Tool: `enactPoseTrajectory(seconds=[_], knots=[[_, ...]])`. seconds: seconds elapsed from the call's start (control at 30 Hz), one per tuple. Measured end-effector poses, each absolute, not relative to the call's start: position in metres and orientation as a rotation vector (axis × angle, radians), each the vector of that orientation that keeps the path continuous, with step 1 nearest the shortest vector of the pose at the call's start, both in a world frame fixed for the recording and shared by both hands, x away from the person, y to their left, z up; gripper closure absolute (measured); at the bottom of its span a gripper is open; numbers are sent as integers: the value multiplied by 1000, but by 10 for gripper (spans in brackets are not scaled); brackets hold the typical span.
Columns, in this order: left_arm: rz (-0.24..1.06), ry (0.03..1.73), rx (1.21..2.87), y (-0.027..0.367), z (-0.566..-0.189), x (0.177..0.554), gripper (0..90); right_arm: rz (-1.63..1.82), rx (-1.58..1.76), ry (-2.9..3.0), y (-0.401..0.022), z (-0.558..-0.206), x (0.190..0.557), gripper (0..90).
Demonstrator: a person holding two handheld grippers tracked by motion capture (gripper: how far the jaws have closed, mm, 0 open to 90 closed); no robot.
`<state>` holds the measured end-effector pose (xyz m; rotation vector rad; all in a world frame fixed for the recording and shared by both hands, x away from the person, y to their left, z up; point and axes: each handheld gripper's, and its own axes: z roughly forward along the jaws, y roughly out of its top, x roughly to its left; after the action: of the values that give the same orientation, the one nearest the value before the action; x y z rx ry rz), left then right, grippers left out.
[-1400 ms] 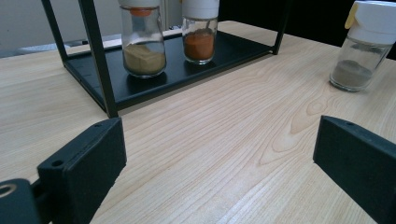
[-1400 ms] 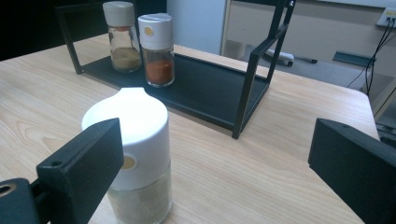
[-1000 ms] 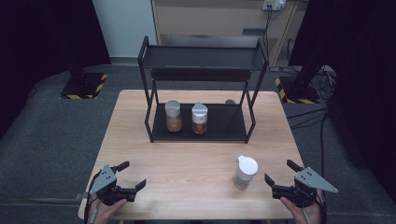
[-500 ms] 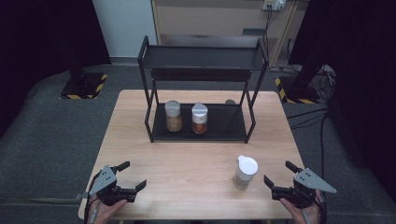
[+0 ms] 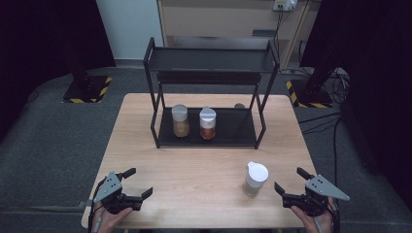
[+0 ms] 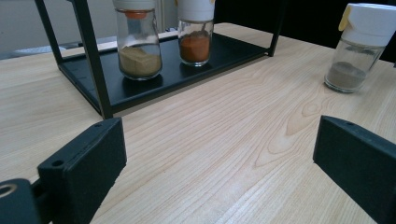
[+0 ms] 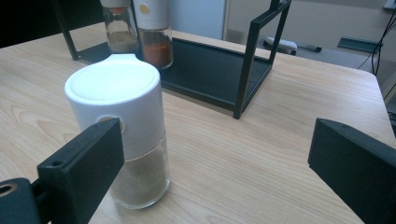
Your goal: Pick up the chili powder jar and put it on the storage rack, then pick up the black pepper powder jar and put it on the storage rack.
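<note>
A glass spice jar with a white cap and grey-brown powder (image 5: 255, 178) stands upright on the pale wooden desk (image 5: 194, 165), just beside the right gripper (image 5: 293, 186), whose jaws are spread wide and empty. The left gripper (image 5: 137, 182), well apart, also has its jaws spread.

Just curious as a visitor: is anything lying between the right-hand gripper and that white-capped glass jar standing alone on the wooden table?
Nothing; the high view shows bare wood between the right gripper and the white-capped glass jar.
</note>
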<state>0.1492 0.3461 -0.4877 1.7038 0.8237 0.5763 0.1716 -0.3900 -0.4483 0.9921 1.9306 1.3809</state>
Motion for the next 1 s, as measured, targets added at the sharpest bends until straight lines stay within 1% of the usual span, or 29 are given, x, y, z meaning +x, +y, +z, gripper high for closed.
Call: enactPoseTrajectory(seconds=[0.63,1.0], knots=[[576,824,1710,345,-487,149,17,1407,1000,1902,-392,-445,168,35],[576,826,1714,345,-487,150,17,1454,979,1905,-393,-426,168,30]])
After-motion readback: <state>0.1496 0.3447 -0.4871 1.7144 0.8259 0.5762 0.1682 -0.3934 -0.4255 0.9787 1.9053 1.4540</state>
